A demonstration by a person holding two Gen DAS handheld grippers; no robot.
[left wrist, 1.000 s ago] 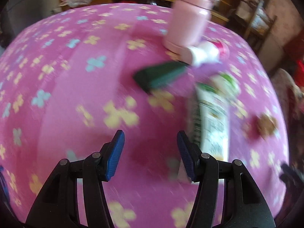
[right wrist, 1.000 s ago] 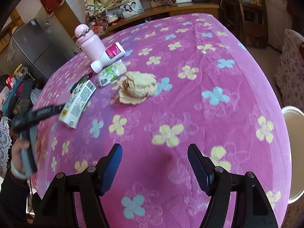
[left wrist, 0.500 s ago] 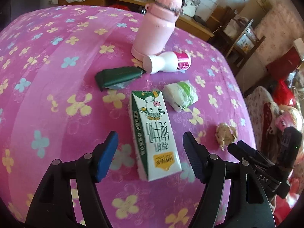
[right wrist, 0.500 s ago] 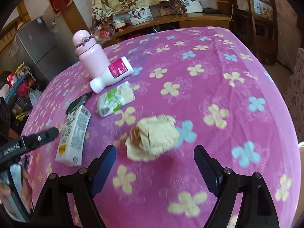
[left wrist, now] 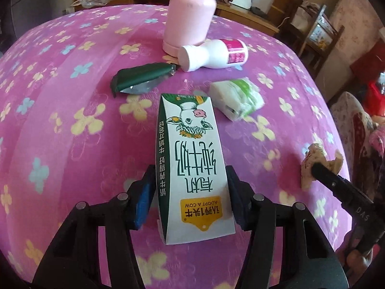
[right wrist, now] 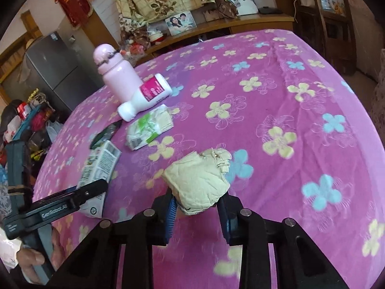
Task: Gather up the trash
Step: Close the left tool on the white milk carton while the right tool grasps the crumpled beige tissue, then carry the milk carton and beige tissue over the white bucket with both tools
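Tongs both closing since before — left tongs [left wrist: 190,192] on milk carton [left wrist: 192,163] (lying flat), right tongs [right wrist: 197,214] on crumpled tissue [right wrist: 199,183].

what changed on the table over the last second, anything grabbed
Both grippers came forward over their targets. The left gripper is closing on the milk carton; the right gripper is closing on the crumpled tissue. The pink flask, white bottle, green wrapper and packet stayed put.

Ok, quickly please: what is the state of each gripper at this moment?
Left gripper: fingers closing on the milk carton, pads against its sides.
Right gripper: fingers closing on the crumpled tissue, already pinched.
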